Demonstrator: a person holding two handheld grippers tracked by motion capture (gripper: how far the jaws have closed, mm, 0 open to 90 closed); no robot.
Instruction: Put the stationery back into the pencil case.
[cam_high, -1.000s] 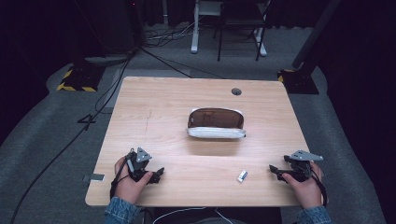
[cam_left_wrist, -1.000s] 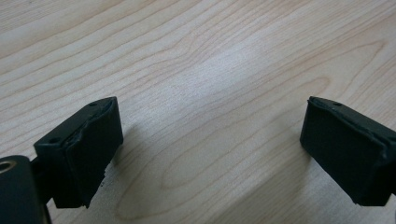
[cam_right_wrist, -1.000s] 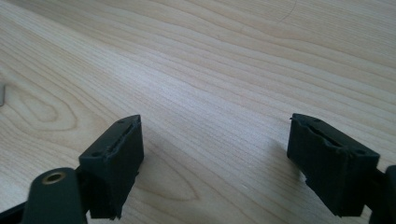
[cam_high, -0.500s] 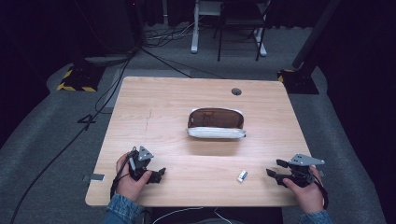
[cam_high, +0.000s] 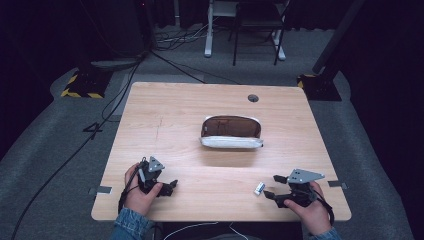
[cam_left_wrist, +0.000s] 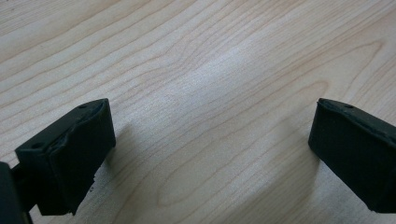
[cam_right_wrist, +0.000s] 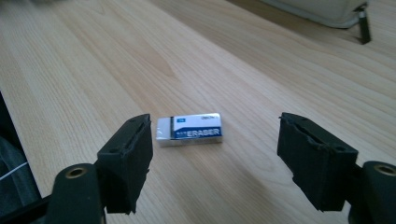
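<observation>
A small white and blue eraser (cam_right_wrist: 189, 130) lies flat on the wooden table (cam_high: 200, 110), near its front edge (cam_high: 259, 188). My right gripper (cam_high: 271, 186) sits just right of the eraser, open, its jaws wide apart and the eraser lying a little ahead of the gap (cam_right_wrist: 215, 154). My left gripper (cam_high: 171, 185) rests at the front left of the table, open over bare wood (cam_left_wrist: 210, 140). A brown and white pencil pouch (cam_high: 231, 132) lies open in the middle of the table.
A round cable hole (cam_high: 253, 98) sits near the table's far right edge. Beyond the table are a desk frame (cam_high: 210, 30) and chair legs on grey carpet, with cables (cam_high: 165, 60) trailing on the floor.
My right gripper has shifted left toward the eraser and down toward the front edge. The left gripper has barely moved.
</observation>
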